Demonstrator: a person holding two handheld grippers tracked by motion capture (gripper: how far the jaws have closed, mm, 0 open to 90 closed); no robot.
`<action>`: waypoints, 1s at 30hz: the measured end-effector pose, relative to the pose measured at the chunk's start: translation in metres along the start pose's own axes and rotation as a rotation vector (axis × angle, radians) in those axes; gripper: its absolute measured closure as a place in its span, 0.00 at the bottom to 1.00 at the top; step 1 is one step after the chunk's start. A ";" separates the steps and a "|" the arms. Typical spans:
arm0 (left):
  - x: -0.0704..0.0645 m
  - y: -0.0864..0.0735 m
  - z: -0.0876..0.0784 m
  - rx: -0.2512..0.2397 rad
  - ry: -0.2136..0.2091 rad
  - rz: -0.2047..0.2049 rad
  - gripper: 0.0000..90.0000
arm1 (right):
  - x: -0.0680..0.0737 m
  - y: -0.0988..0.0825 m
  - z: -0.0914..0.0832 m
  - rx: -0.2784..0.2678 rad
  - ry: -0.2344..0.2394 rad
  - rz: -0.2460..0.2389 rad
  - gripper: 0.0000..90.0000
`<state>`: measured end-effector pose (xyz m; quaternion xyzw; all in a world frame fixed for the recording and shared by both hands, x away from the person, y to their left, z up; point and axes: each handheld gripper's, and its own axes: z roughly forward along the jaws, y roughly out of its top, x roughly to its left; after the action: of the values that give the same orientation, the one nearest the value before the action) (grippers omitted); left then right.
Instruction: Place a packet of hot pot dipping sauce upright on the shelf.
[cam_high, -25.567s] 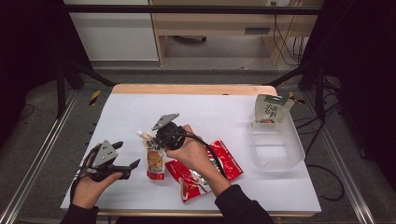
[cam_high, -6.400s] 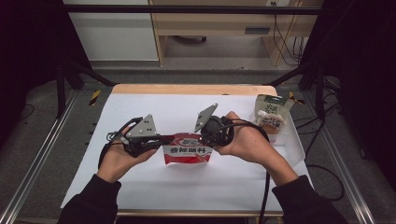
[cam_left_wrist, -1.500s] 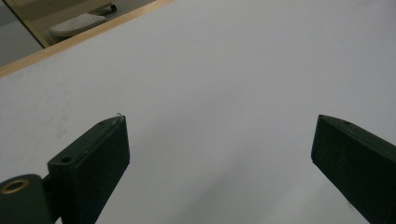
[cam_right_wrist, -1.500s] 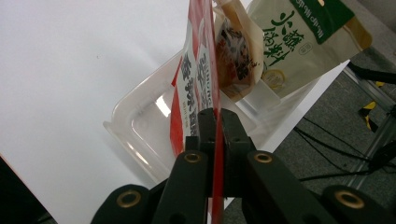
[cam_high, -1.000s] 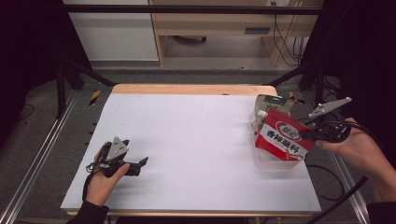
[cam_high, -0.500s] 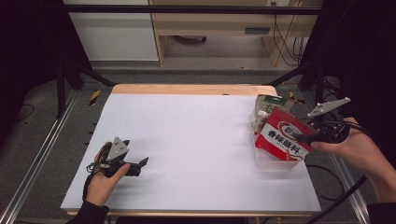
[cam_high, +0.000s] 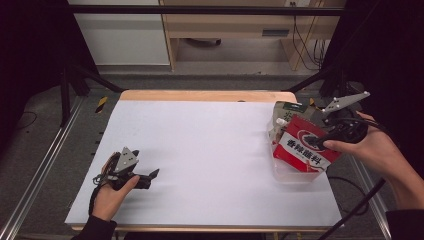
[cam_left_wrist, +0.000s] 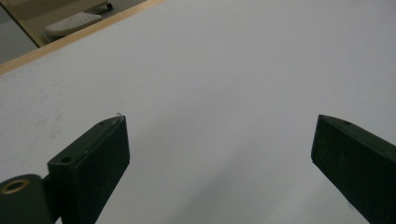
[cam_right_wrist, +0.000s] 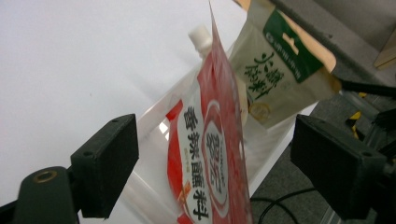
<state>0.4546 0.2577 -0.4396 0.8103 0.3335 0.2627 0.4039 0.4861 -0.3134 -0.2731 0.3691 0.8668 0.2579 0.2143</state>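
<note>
A red seasoning pouch stands tilted in a clear plastic tub at the table's right edge. Behind it lean a beige and green pouch and a white-capped spout pouch. My right gripper hovers at the red pouch's upper right. In the right gripper view the red pouch stands edge-on between the jaws of my right gripper, which have just been opening and stand wide, pads off it. My left gripper rests open at the front left, its jaws wide over bare table.
The white table top stretches between the two hands, with a wooden strip along its far edge. Metal frame rails run along both sides. The right gripper's cable trails off the table's right edge.
The right gripper's jaws have parted from the red pouch and the hand has drawn slightly up and away. The pouch stays leaning in the tub. The left hand has not moved.
</note>
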 end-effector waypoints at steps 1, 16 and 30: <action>0.000 0.000 0.000 0.000 0.001 0.000 0.05 | 0.001 0.004 -0.002 -0.010 -0.009 -0.008 0.16; 0.000 0.000 0.000 0.000 0.002 0.001 0.05 | 0.028 0.043 -0.020 -0.113 -0.057 -0.042 0.11; 0.000 0.000 0.000 0.001 0.001 0.003 0.05 | 0.053 0.066 -0.021 -0.191 -0.050 -0.063 0.10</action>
<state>0.4546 0.2577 -0.4396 0.8109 0.3329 0.2635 0.4028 0.4755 -0.2405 -0.2264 0.3258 0.8439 0.3230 0.2781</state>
